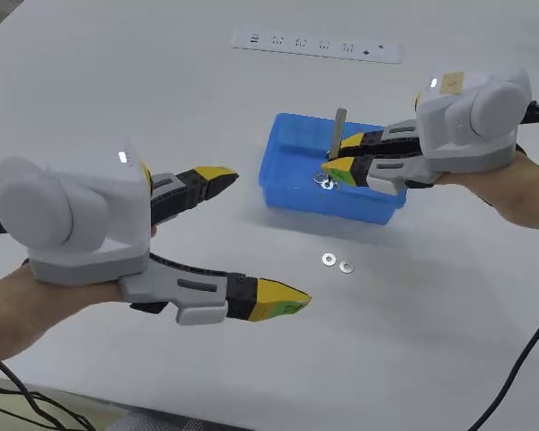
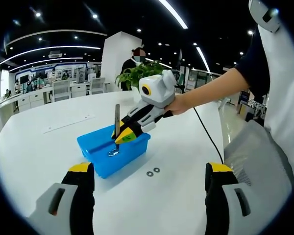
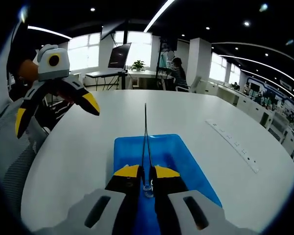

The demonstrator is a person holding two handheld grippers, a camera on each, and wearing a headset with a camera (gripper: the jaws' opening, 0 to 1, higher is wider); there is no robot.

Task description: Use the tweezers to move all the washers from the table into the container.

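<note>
Right gripper (image 1: 341, 169) clamps the tweezers (image 1: 340, 130) upright, tips down inside the container (image 1: 292, 193). A washer (image 3: 148, 188) sits at the tips — gripped or released, cannot tell. Two more washers (image 1: 337, 262) lie on the table (image 1: 431, 314), just past the container's near wall, person-side of the tips. Left gripper (image 1: 260, 238) gapes — idle.

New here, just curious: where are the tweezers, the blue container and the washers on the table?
tweezers (image 1: 340, 126), head view, upright shaft
blue container (image 1: 296, 197), head view, near wall
washers (image 1: 329, 259), head view, left one of two
</note>
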